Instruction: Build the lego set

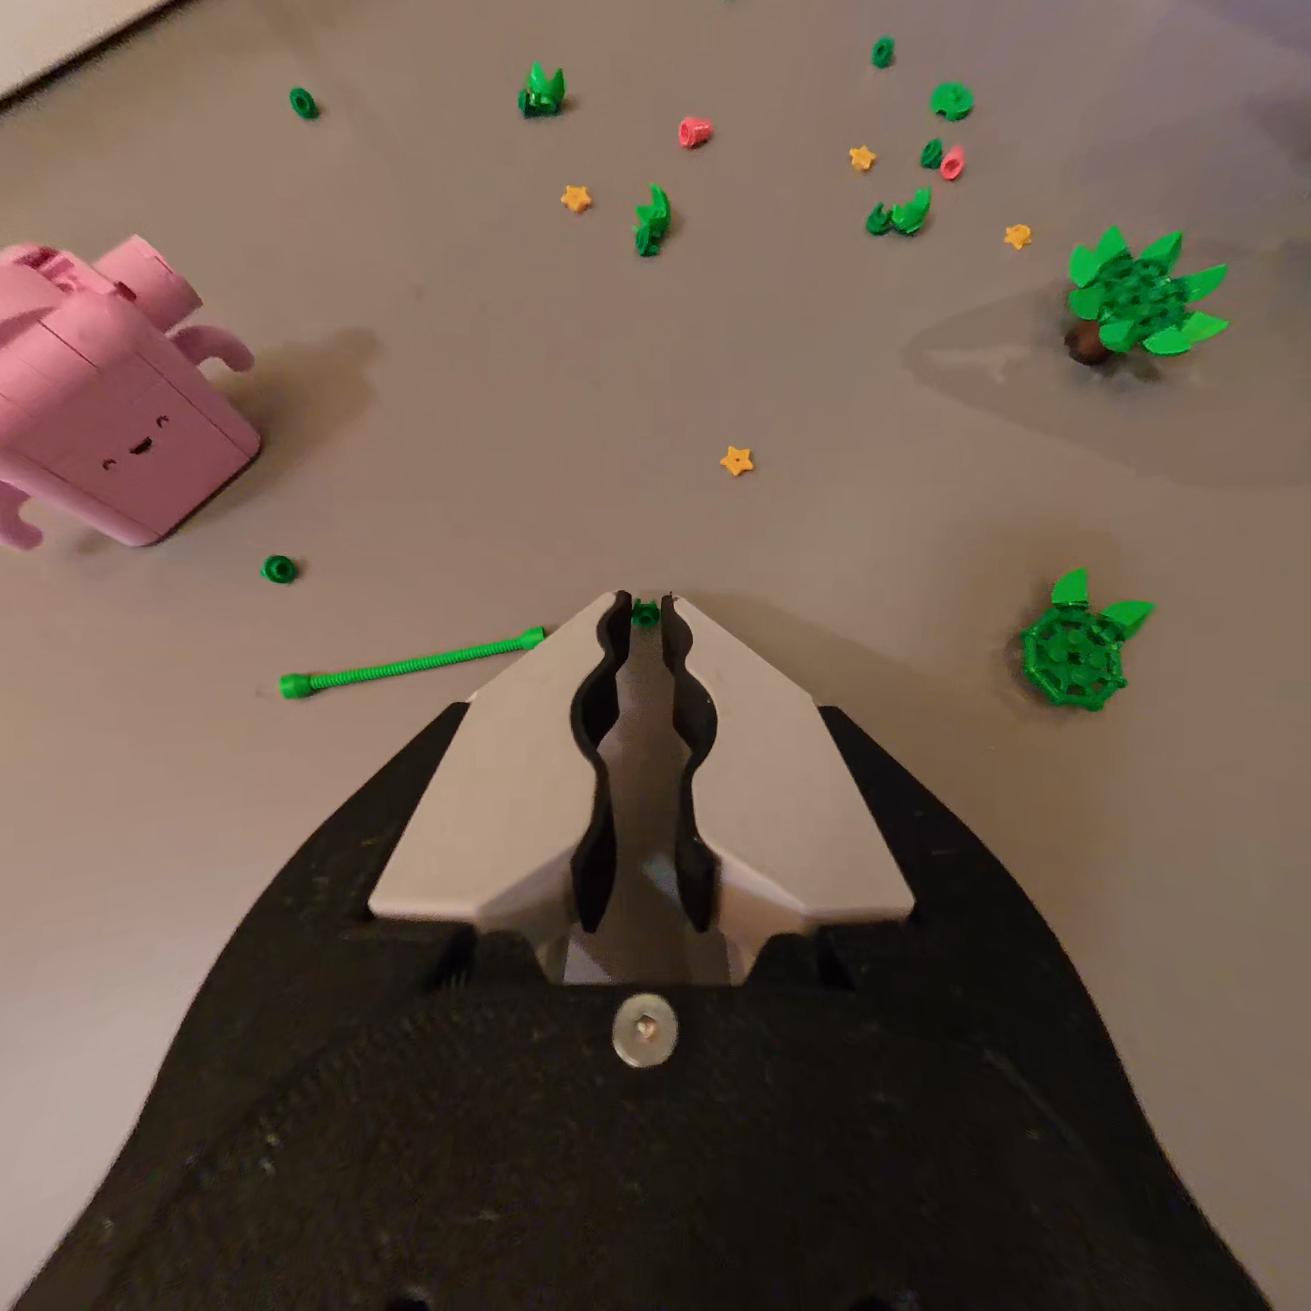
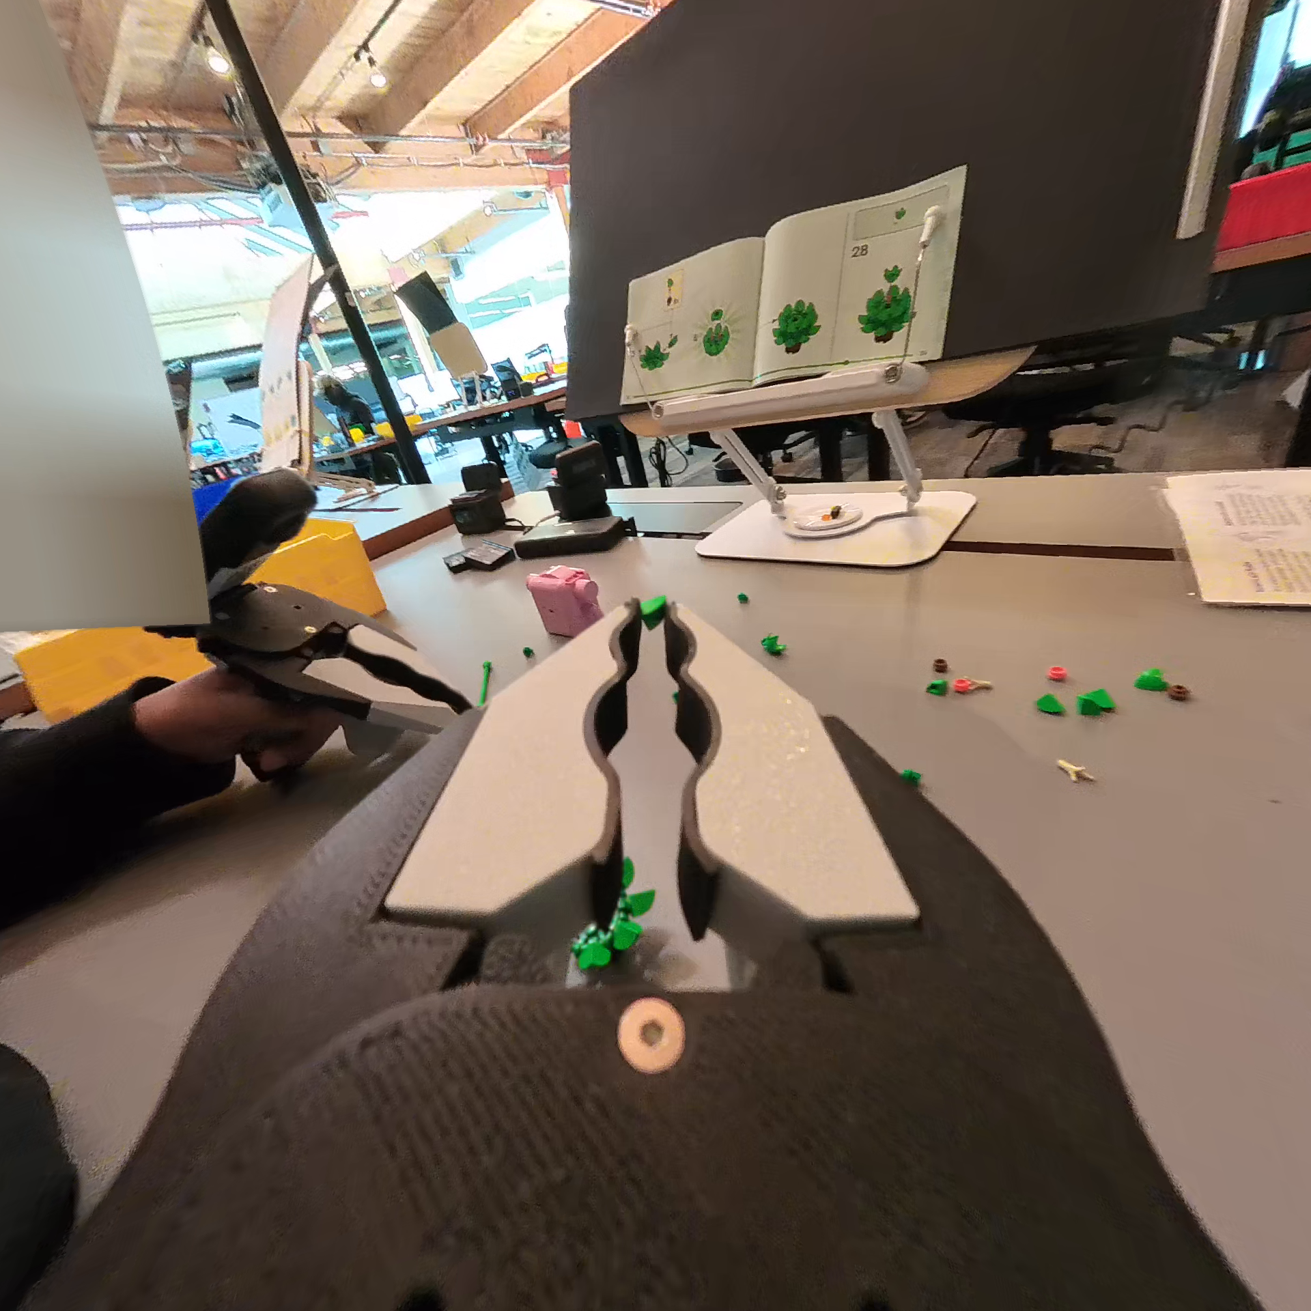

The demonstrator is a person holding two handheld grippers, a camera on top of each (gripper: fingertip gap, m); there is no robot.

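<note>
In the left wrist view my left gripper [image 1: 645, 601] is low over the grey table, its jaws nearly closed on a small green round piece [image 1: 644, 614]. A green flexible rod [image 1: 411, 663] lies just left of its tips. A leafy green plant assembly on a brown base [image 1: 1142, 301] stands at the far right. A green wheel-shaped piece with two leaves [image 1: 1075, 656] lies nearer on the right. In the right wrist view my right gripper [image 2: 653, 617] is shut on a green leaf piece [image 2: 654, 607], held above the table. The left gripper [image 2: 457, 704] shows at left, held by a hand.
A pink block figure [image 1: 106, 397] stands at left. Loose green leaves, yellow stars [image 1: 736, 461] and pink cones [image 1: 694, 133] are scattered beyond. An open instruction book [image 2: 787, 305] rests on a white stand at the back. Yellow bins [image 2: 333, 567] sit at left, papers [image 2: 1248, 539] at right. The green flexible rod [image 1: 411, 663] is closer to my left gripper, around 6 cm from its tips; the right tips are 30 cm off.
</note>
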